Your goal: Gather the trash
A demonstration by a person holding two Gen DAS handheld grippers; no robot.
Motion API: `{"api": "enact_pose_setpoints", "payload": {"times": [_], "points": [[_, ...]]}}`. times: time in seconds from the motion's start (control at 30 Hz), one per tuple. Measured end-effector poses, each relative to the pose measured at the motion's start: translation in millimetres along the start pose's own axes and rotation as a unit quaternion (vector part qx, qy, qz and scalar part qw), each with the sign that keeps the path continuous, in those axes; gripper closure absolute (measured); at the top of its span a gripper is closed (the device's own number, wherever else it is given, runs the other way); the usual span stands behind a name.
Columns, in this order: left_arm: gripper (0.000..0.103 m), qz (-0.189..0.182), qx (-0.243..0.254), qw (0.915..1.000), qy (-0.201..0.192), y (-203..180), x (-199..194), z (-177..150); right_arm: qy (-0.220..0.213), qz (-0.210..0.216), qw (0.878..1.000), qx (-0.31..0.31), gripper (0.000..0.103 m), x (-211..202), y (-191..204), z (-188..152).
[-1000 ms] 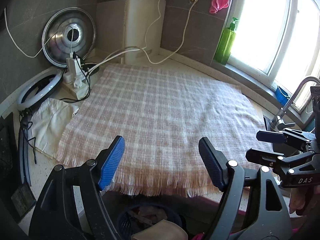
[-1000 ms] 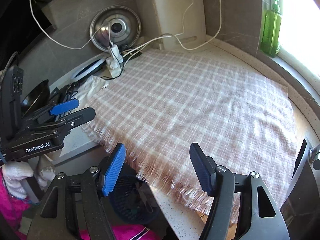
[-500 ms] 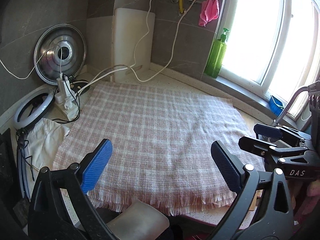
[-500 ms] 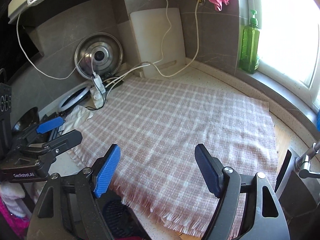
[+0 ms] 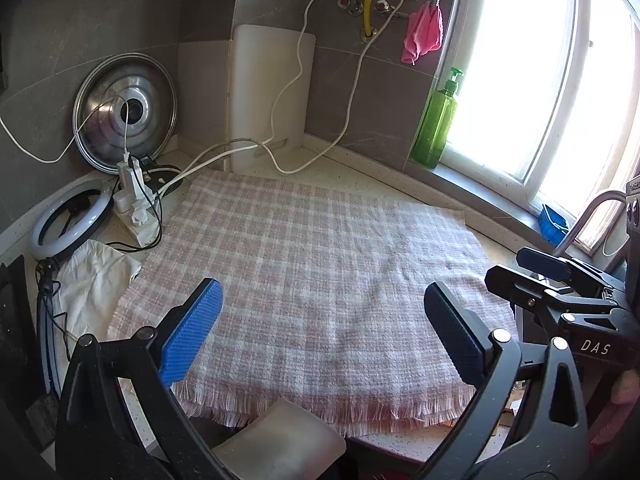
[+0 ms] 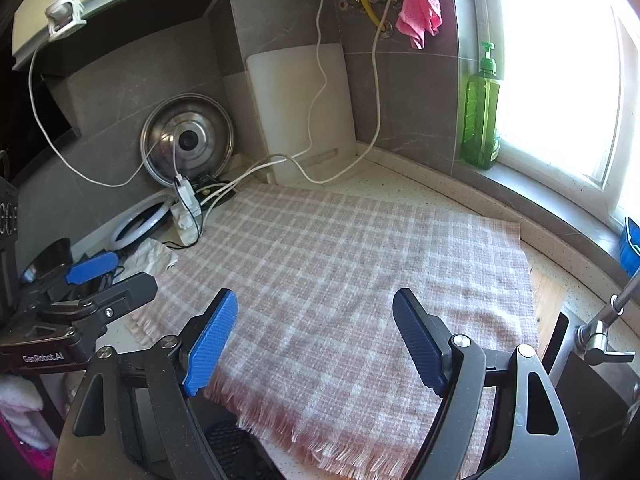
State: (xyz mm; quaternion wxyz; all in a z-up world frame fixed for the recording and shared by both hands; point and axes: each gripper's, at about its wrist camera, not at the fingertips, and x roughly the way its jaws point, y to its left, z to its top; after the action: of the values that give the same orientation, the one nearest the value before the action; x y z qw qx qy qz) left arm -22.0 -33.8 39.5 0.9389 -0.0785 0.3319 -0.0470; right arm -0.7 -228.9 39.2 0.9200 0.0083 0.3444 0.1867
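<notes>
My left gripper [image 5: 324, 334] is open and empty above the near edge of a pink and white checked cloth [image 5: 320, 272] spread on the counter. My right gripper [image 6: 316, 342] is open and empty above the same cloth [image 6: 360, 280]. No trash lies on the cloth. A dark mesh bin [image 6: 236, 452] shows below the counter edge in the right wrist view. A pale lid-like object [image 5: 280, 440] sits below the counter edge in the left wrist view. The right gripper [image 5: 560, 284] shows at the right of the left view, the left gripper [image 6: 92, 280] at the left of the right view.
At the back stand a steel pot lid [image 5: 126, 112], a white cutting board [image 5: 268, 96], a power strip with cables [image 5: 136, 208], a ring light [image 5: 68, 220], a white rag [image 5: 96, 280]. A green soap bottle [image 5: 436, 120] is on the sill; a tap [image 6: 608, 320] at right.
Both grippers have risen and tilted up from the bin below the counter edge, so more wall and window show. The left gripper's jaws have opened wider.
</notes>
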Motion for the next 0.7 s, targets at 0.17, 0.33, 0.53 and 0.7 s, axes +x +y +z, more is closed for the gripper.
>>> {"api": "enact_pose_setpoints", "payload": {"times": [0.17, 0.33, 0.53, 0.7], "points": [[0.001, -0.002, -0.006, 1.0000, 0.001, 1.8, -2.2, -1.4, -0.001, 0.000, 1.000, 0.001, 0.023, -1.6, -0.8, 0.2], [0.001, -0.001, -0.008, 1.0000, 0.001, 2.5, -3.6, -2.2, -0.002, -0.001, 1.000, 0.000, 0.023, -2.4, -0.6, 0.9], [0.001, -0.002, -0.010, 0.9999, 0.003, 4.0, -4.9, -3.9, 0.001, 0.001, 1.000, 0.003, 0.023, -3.6, -1.9, 0.1], [0.001, -0.001, -0.010, 0.9999, 0.005, 5.0, -6.3, -5.9, 0.003, 0.002, 1.000, 0.004, 0.023, -3.4, -3.0, 0.8]]}}
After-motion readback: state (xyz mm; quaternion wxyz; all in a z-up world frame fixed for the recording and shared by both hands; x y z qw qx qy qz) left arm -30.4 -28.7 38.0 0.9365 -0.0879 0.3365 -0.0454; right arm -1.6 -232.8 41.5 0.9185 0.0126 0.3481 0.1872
